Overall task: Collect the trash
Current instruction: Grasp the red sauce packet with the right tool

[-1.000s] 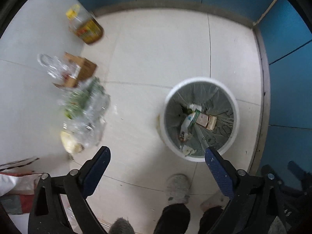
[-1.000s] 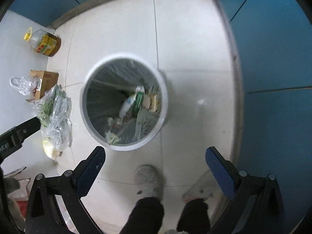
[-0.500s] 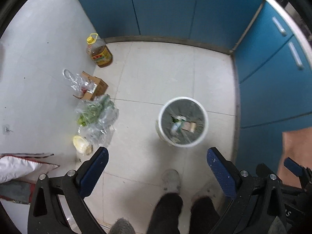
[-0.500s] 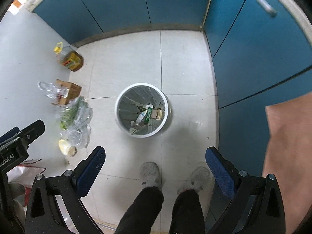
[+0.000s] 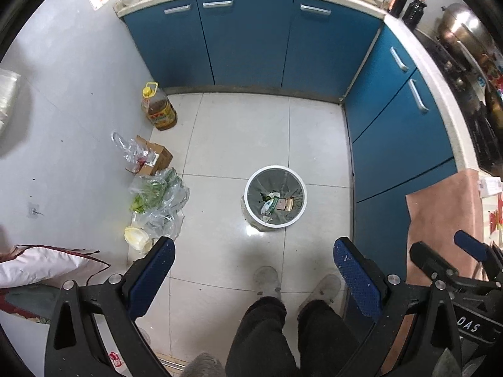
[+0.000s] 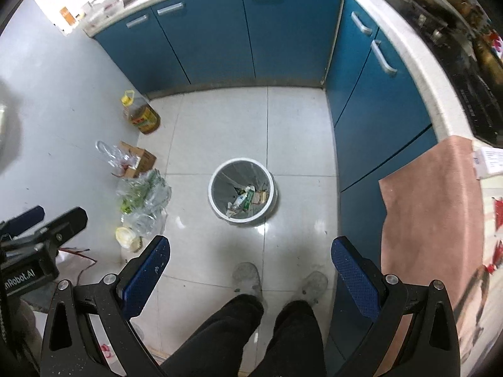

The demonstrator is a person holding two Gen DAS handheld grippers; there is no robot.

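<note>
A white round bin point(image 5: 275, 197) with a grey liner stands on the tiled floor and holds a green wrapper and other trash; it also shows in the right wrist view point(image 6: 241, 195). My left gripper point(image 5: 253, 248) is open and empty, high above the floor, nearer than the bin. My right gripper point(image 6: 250, 246) is open and empty at about the same height. Clear plastic bags with greens point(image 5: 157, 199) lie left of the bin by the wall, also in the right wrist view point(image 6: 143, 198).
A cardboard box point(image 5: 154, 157) and a yellow oil jug point(image 5: 158, 108) stand by the left wall. Blue cabinets point(image 5: 251, 37) line the back and right. A person's legs and shoes point(image 5: 267, 279) are below the grippers. A brown cloth point(image 6: 430, 207) hangs at right.
Both grippers have risen well away from the bin, which now looks small and far below. The cabinets and countertop have come into view. Both stay open.
</note>
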